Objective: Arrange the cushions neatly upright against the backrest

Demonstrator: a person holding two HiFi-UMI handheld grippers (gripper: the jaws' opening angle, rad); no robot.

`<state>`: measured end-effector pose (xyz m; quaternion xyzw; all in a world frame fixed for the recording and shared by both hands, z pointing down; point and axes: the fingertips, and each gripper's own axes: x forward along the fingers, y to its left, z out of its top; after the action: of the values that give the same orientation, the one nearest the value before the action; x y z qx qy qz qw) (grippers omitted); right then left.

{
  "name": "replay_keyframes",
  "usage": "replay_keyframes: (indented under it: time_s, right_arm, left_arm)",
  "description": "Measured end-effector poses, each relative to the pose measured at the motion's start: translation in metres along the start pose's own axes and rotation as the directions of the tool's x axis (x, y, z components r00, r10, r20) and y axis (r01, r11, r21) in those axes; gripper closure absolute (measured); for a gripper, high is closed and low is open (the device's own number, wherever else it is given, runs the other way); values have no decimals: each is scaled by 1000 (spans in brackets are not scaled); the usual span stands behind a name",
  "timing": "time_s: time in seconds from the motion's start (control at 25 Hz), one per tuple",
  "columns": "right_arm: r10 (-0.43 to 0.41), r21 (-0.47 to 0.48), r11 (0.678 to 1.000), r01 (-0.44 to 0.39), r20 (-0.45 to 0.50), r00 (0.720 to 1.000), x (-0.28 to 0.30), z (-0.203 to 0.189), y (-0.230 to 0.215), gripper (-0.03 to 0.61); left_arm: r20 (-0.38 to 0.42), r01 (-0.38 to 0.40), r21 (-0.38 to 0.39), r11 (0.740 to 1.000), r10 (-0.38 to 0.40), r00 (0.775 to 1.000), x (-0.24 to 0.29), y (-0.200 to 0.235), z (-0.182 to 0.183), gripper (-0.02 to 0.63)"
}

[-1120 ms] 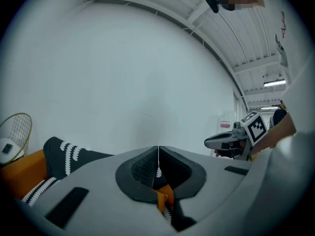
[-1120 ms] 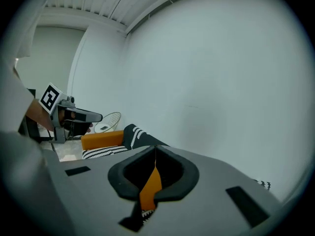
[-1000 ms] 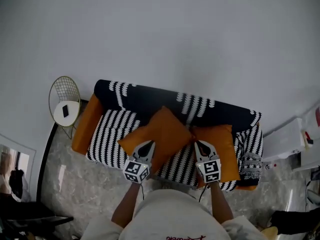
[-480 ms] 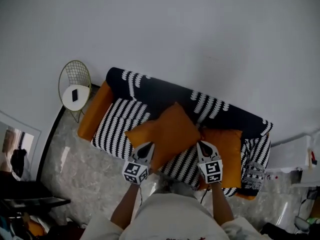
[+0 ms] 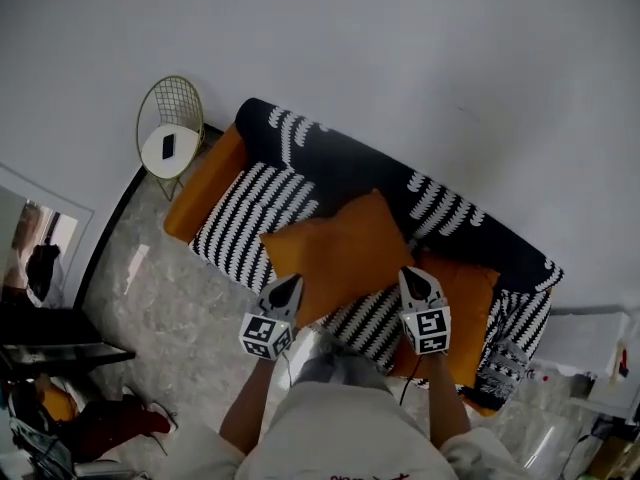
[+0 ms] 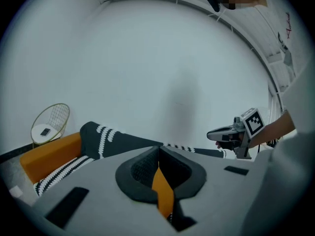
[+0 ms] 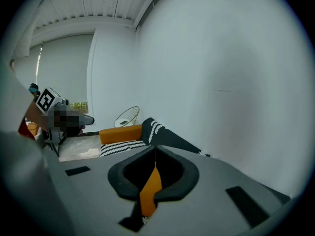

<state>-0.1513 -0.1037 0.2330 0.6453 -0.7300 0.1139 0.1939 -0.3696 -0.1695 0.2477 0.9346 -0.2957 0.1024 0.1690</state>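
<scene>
left gripper (image 5: 293,282) and right gripper (image 5: 409,273) both moved slightly since earlier frame; i see each one's fingers pinching orange cushion (image 5: 340,248) at sofa's (image 5: 245,223) front edge.

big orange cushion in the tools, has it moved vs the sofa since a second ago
Yes, slightly. The big orange cushion has edged toward the backrest: its top corner seems to overlap the black a little more than before.
</scene>
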Motion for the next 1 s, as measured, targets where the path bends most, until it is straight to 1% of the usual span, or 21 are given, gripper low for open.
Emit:
replay_keyframes:
  time_s: [0.24, 0.44, 0.72, 0.88, 1.0]
  right_arm:
    - [89, -6, 996, -89, -66, 994, 35, -31, -6, 549]
    - [143, 19, 990, -142, -135, 980, 55, -68, -4, 549]
    - [215, 48, 977, -209, -218, 952, 78, -118, 6, 549]
    - [247, 63, 969, -239, -282, 927, 84, -155, 12, 549]
    - [271, 78, 963, -260, -315, 909, 88, -178, 14, 549]
  left_arm:
    - [-37, -112, -43, 993, 111, 993, 3, 31, -29, 583]
    - [-106, -194, -81, 978, 185, 977, -5, 47, -67, 583]
    - [-187, -266, -156, 951, 236, 954, -6, 51, -123, 583]
    - [-234, -303, -186, 935, 257, 938, -7, 57, -159, 583]
    - [-253, -327, -217, 920, 270, 929, -7, 66, -184, 583]
